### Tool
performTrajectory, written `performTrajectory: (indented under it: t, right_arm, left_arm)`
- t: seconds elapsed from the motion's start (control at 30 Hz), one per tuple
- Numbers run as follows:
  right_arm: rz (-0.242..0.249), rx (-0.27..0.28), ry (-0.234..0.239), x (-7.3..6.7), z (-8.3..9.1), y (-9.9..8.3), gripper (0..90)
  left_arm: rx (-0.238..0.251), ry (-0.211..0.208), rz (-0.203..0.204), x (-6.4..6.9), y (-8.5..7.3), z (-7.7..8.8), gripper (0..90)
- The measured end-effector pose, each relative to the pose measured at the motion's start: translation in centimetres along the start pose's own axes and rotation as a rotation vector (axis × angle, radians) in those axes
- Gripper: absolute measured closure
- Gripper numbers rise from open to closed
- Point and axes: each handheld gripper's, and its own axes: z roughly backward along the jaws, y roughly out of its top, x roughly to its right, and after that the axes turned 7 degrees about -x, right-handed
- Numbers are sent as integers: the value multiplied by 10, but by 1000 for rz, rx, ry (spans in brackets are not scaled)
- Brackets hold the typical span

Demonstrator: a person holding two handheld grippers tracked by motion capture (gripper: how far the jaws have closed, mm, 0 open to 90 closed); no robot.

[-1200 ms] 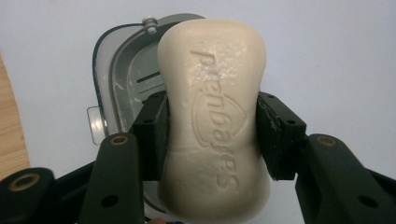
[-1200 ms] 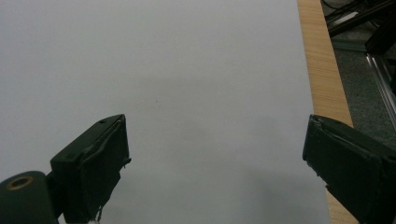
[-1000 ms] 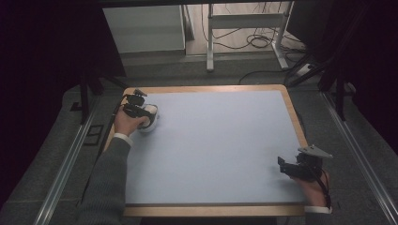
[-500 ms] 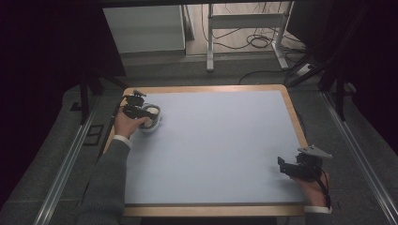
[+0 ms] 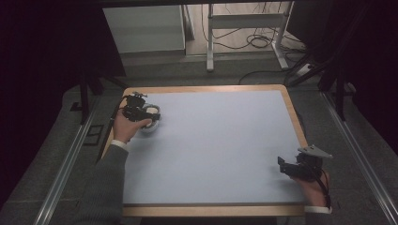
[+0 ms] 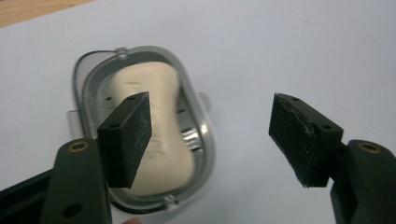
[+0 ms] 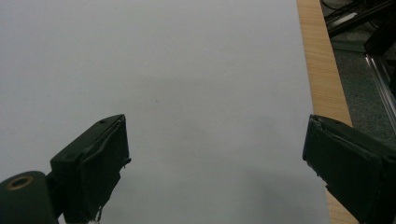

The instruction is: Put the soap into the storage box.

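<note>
Soap point(image 6: 154, 135) lies in its clear dish point(image 6: 88, 79) at about ten o'clock on the blue surface point(image 5: 216, 150), close to the wooden rim, and the left tongs point(image 6: 210, 135) hang just over it, their jaws just opened wide with nothing gripped; one jaw sits above the bar, the other over bare mat. My worry is that a low sideways drift of that jaw could clip the dish wall and skid the light dish, or tip the bar out. Across the middle, nothing stands in the way. At about four o'clock the right tongs point(image 7: 215, 163) rest spread apart and hold nothing, near the surface's wooden edge point(image 7: 322, 65), well away from the dish.
</note>
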Motion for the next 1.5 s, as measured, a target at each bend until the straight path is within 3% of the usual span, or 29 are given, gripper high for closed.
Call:
performTrajectory:
  t: [0.07, 0.2, 0.37, 0.47, 0.5, 0.7, 1.03, 1.23, 1.5]
  right_arm:
    - [-2, 1, 1, 0, 0, 0, 69]
    - [0, 6, -2, 0, 1, 0, 69]
    - [4, 27, -1, -2, 5, 1, 69]
    - [7, 35, 3, -3, 6, 2, 69]
    - [9, 38, 3, -4, 6, 2, 69]
    - [20, 38, 2, -6, 5, 2, 69]
    - [26, 48, 1, -6, 5, 2, 69]
    - [37, 52, 3, -10, 5, 3, 69]
    - [56, 63, 11, -15, 5, 5, 70]
  left_arm:
    - [6, -32, -42, 9, -6, 4, 294]
    - [24, -41, -66, 17, -15, 7, 287]
    - [53, -86, -90, 25, -35, 12, 284]
    - [65, -128, -111, 30, -47, 13, 274]
    - [73, -166, -130, 35, -53, 14, 268]
    - [82, -185, -153, 48, -68, 12, 262]
    - [64, -205, -149, 67, -101, 1, 252]
    - [66, -213, -134, 71, -114, -4, 247]
    - [68, -195, -143, 69, -115, -1, 242]
